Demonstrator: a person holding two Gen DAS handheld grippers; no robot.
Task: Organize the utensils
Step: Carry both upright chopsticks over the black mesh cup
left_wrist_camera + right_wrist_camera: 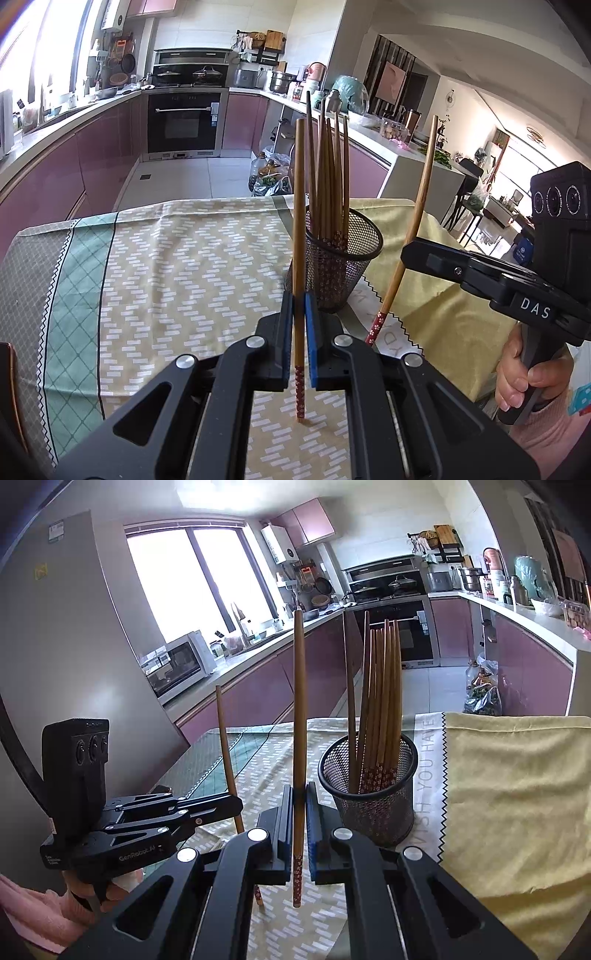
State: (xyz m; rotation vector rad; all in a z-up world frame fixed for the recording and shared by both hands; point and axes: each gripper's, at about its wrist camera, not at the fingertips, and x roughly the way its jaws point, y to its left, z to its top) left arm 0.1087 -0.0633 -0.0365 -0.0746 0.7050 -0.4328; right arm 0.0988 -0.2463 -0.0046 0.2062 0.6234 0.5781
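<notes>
A black mesh cup (338, 266) stands on the table and holds several wooden chopsticks (328, 177) upright. It also shows in the right wrist view (373, 794). My left gripper (298, 306) is shut on one chopstick (299, 221), held upright just left of the cup. My right gripper (300, 797) is shut on another chopstick (299, 709), also upright, left of the cup. In the left wrist view the right gripper (408, 253) holds its chopstick (413, 221) to the right of the cup. In the right wrist view the left gripper (236, 805) holds its chopstick (226, 738).
The table has a patterned cloth (166, 266) and a yellow cloth (517, 794) to the right of the cup. Kitchen counters (74, 122), an oven (184, 122) and bags on the floor (269, 177) lie beyond the table's far edge.
</notes>
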